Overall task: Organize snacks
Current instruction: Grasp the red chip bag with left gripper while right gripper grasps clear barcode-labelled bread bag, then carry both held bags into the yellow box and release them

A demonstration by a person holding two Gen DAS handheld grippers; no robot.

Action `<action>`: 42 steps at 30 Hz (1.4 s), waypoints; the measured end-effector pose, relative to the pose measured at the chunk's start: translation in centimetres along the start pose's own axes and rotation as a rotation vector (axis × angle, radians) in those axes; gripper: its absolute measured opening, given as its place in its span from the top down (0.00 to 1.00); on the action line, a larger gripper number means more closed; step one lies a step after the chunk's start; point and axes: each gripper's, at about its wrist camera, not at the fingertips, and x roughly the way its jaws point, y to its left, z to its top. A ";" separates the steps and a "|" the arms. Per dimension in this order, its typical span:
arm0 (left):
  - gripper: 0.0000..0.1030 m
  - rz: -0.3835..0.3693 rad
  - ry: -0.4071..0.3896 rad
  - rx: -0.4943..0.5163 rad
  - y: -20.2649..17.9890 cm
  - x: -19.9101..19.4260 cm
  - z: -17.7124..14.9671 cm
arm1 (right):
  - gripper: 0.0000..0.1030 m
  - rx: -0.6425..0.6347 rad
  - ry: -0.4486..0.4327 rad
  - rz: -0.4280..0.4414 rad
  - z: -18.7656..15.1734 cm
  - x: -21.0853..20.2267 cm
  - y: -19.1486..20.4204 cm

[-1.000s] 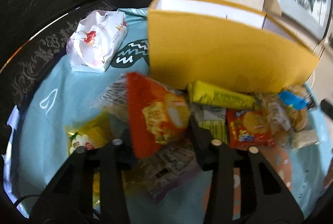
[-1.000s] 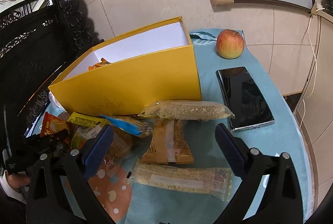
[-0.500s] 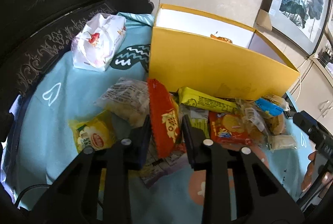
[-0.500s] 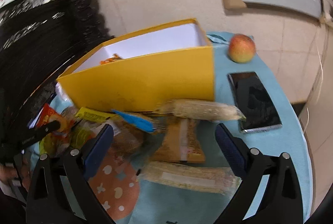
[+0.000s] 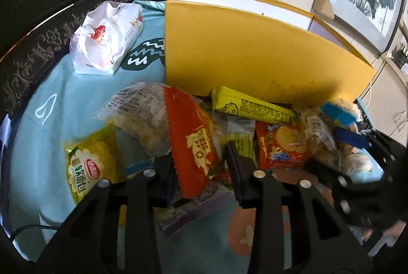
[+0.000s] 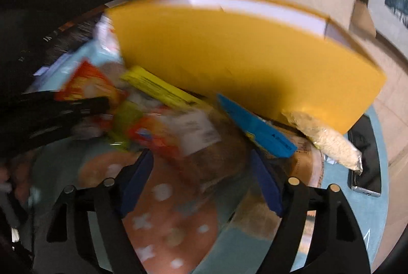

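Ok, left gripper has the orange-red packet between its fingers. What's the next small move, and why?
Probably re-close the left gripper firmly before lifting: its jaws are opening a little around the orange-red packet, which still lies among the other snacks. The yellow box stands open right behind the pile, so then lift it in there.

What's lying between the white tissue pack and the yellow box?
Nothing: in the left wrist view only bare blue tablecloth with a dark wave print separates the tissue pack from the yellow box.
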 end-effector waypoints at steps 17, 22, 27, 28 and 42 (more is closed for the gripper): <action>0.77 -0.059 -0.079 0.010 0.4 -3.5 0.6 | 0.47 0.193 -0.121 0.249 0.6 -4.6 -3.2; 0.77 -0.095 -0.118 0.017 -0.1 -5.8 1.4 | 0.47 0.202 -0.159 0.264 -0.1 -6.4 -3.1; 0.77 -0.103 -0.166 0.050 -1.2 -7.7 3.1 | 0.47 0.184 -0.238 0.246 1.1 -9.2 -2.9; 0.77 -0.105 -0.176 0.060 -1.6 -8.0 3.7 | 0.47 0.182 -0.256 0.237 1.4 -9.8 -3.2; 0.76 -0.125 -0.188 0.072 -7.0 -3.1 15.5 | 0.47 0.315 -0.377 0.073 9.1 -7.3 -9.5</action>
